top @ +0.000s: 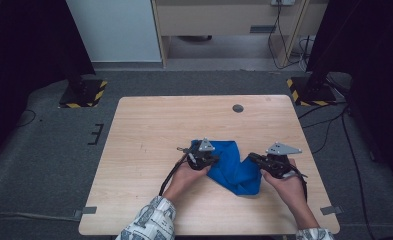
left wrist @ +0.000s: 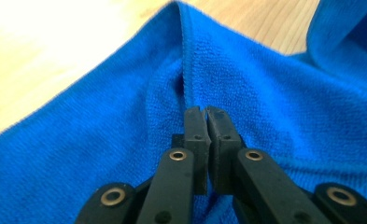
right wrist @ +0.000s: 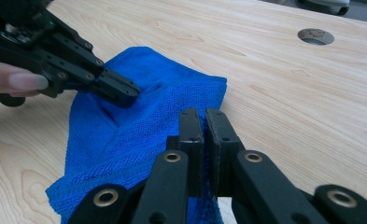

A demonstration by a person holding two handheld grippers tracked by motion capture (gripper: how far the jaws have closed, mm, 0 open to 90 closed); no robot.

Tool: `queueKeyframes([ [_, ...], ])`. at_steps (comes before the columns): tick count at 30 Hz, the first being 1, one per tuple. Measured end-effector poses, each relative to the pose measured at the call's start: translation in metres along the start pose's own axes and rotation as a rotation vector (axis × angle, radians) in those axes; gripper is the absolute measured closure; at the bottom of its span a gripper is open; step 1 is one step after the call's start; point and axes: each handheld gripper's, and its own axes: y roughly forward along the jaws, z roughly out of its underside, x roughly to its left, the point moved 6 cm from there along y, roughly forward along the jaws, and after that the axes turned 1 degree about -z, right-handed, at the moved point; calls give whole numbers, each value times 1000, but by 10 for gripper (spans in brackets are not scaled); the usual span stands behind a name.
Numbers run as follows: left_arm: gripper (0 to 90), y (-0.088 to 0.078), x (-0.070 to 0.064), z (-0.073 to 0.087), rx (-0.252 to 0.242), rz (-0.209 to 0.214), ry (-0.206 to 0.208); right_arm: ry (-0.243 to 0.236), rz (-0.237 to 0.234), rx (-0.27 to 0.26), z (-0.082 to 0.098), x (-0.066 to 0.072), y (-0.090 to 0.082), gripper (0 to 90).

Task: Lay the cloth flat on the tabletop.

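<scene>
Cloth (top: 234, 170) lies bunched on the table (top: 149, 130) — left claw (left wrist: 204, 114) clamps its hem, right claw (right wrist: 203, 119) clamps another edge.

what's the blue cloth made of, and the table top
Blue cloth: looks like microfibre or terry, matte; a fine looped nap and a stitched hem show in the left gripper view. Table top: pale wood grain, smooth with a slight sheen; whether it is solid wood or a printed laminate is unclear.

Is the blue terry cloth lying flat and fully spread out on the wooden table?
No, the blue terry cloth is bunched and folded, pinched between the left gripper and right gripper.
</scene>
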Motion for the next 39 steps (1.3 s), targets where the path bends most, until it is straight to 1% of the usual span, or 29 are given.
queueKeyframes([
  [3, 872, -6, 0, -6, -38, -1, -9, -5, 7, -7, -1, -1, -1, 860],
  [7, 871, -15, 1, -13, -69, -3, -18, 2, 14, -12, -1, -3, -2, 862],
  [9, 867, -18, 0, -16, -82, 4, -20, 2, 16, -17, -2, -3, -3, 862],
  [13, 857, -17, -3, -19, -54, 9, 19, 1, 15, -19, -3, -2, -3, 863],
  [16, 855, -17, -4, -20, -57, 21, 12, -1, 13, -22, -3, -2, -4, 863],
  [17, 863, -16, -4, -19, -52, 27, 15, -1, 13, -21, -3, -3, -4, 863],
  [19, 880, -15, -5, -19, -37, 20, 26, -3, 14, -21, -3, -3, -4, 863],
  [21, 883, -16, -4, -19, -39, 17, 16, -1, 15, -21, -3, -3, -5, 863],
  [25, 886, -23, 1, -24, -73, -6, 6, 3, 17, -27, -4, -4, -6, 864],
  [27, 887, -29, 6, -28, -92, -26, -1, 4, 18, -34, -6, -4, -6, 864],
  [29, 888, -36, 11, -32, -101, -45, -1, 2, 20, -41, -8, -5, -7, 865],
  [33, 889, -51, 21, -39, -125, -80, -13, 3, 19, -63, -17, -7, -10, 868],
  [35, 888, -57, 25, -42, -133, -92, -11, 3, 20, -72, -23, -9, -12, 869],
  [36, 889, -57, 25, -42, -133, -92, -11, 0, 21, -77, -26, -11, -13, 869],
  [37, 888, -62, 29, -45, -142, -102, -14, 0, 22, -79, -29, -12, -13, 869],
  [39, 889, -67, 33, -48, -152, -111, -20, 2, 24, -88, -35, -14, -14, 869],
])
